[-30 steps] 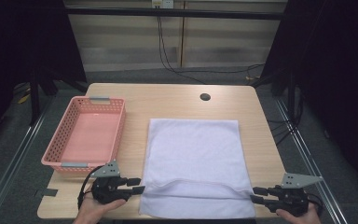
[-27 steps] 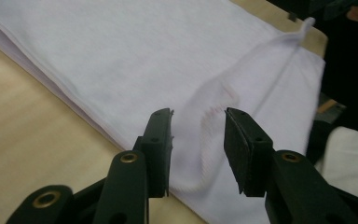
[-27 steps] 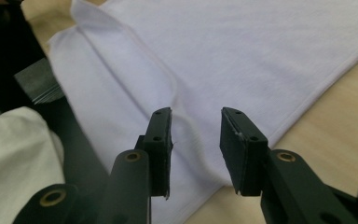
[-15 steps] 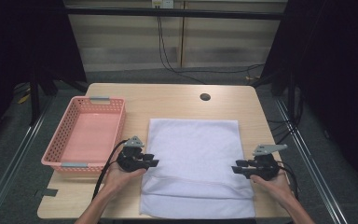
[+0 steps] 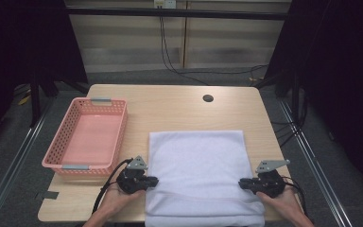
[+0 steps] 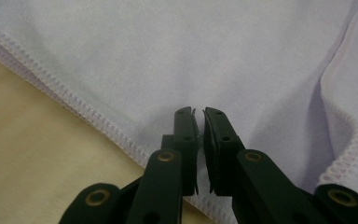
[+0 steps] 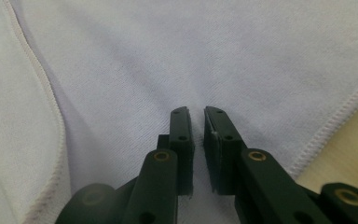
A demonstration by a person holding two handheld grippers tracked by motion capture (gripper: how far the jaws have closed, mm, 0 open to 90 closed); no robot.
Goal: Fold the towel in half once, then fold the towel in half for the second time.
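Item: folded white terry-cloth towel [image 5: 201,175], rectangular, lying flat on the pale wooden worktop [image 5: 170,109]. It occupies the near middle of the worktop, its near edge overhanging the worktop's front edge. A doubled layer with a stitched hem runs across the towel close to that near edge.

Item: left claw [image 5: 154,180], black, two-jawed, held in the person's left hand [image 5: 118,201], with a grey three-cornered plate on top and a black cable trailing off. It sits at the towel's left edge, towards the near end. In the left gripper view the left claw [image 6: 200,122] has its jaws drawn almost together, having just been closing, with a thin pinch of towel fabric caught between the pads (the stitched edge runs just beside them, over bare wood).

Item: right claw [image 5: 241,183], same build, held in the person's right hand [image 5: 283,205]. It sits at the towel's right edge, level with the left claw. In the right gripper view the right claw [image 7: 197,122] has also just been closing; its jaws stand close with a narrow gap, pressed down on the towel's surface, and whether cloth is pinched cannot be told.

Item: pink plastic mesh basket [image 5: 66,135], rectangular, with grey handles, to the left of the towel and apart from it.

Item: round dark hole [image 5: 208,98] in the worktop, beyond the towel's far edge.
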